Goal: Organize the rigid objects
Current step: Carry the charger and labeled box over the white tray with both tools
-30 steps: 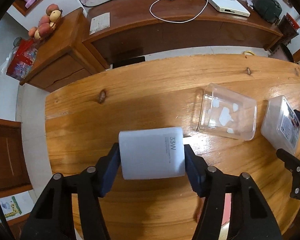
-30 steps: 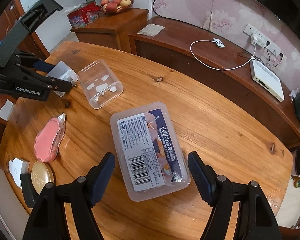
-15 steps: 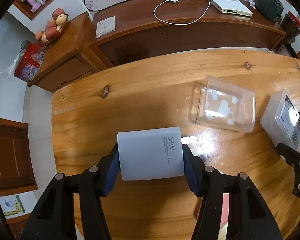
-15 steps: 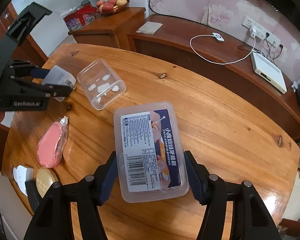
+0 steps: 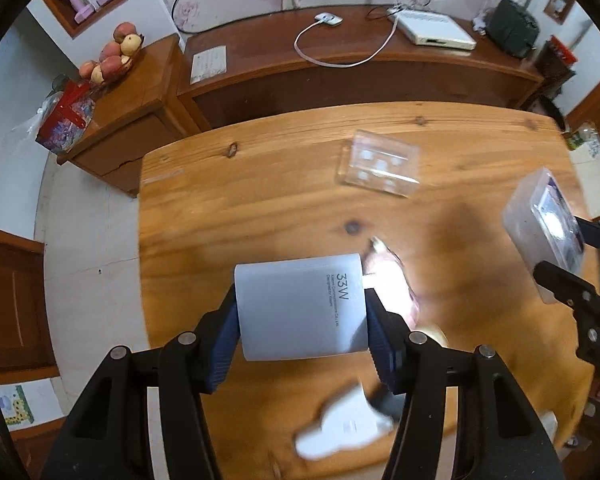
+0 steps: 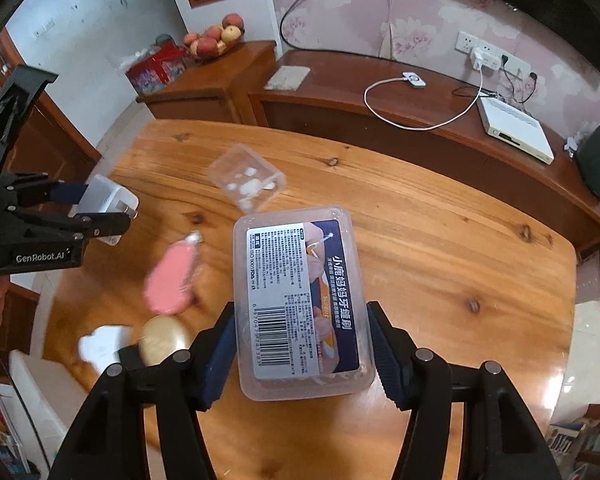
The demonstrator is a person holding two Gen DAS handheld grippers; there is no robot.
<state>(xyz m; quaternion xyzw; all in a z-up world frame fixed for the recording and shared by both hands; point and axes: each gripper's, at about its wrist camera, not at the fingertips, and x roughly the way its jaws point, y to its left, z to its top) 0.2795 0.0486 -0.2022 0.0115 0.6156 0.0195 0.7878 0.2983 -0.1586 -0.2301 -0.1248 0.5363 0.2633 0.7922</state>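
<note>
My left gripper (image 5: 302,312) is shut on a white charger block (image 5: 300,306) marked 33W and holds it above the wooden table (image 5: 260,200). In the right wrist view that same charger block (image 6: 106,200) hangs at the left in the left gripper (image 6: 100,212). My right gripper (image 6: 300,344) is shut on a clear plastic box (image 6: 300,300) with a barcode label, lifted off the table (image 6: 440,260). From the left wrist camera this box (image 5: 544,224) shows at the right edge.
An empty clear tub (image 6: 246,182) lies on its side mid-table. A pink oval item (image 6: 174,278), a gold round lid (image 6: 164,340) and a white plug piece (image 6: 100,344) lie near the front left edge. A sideboard (image 6: 420,120) stands behind the table.
The right gripper closed on the labelled box and lifted it. The left gripper rose with the charger block, so the table looks smaller and farther in both views.
</note>
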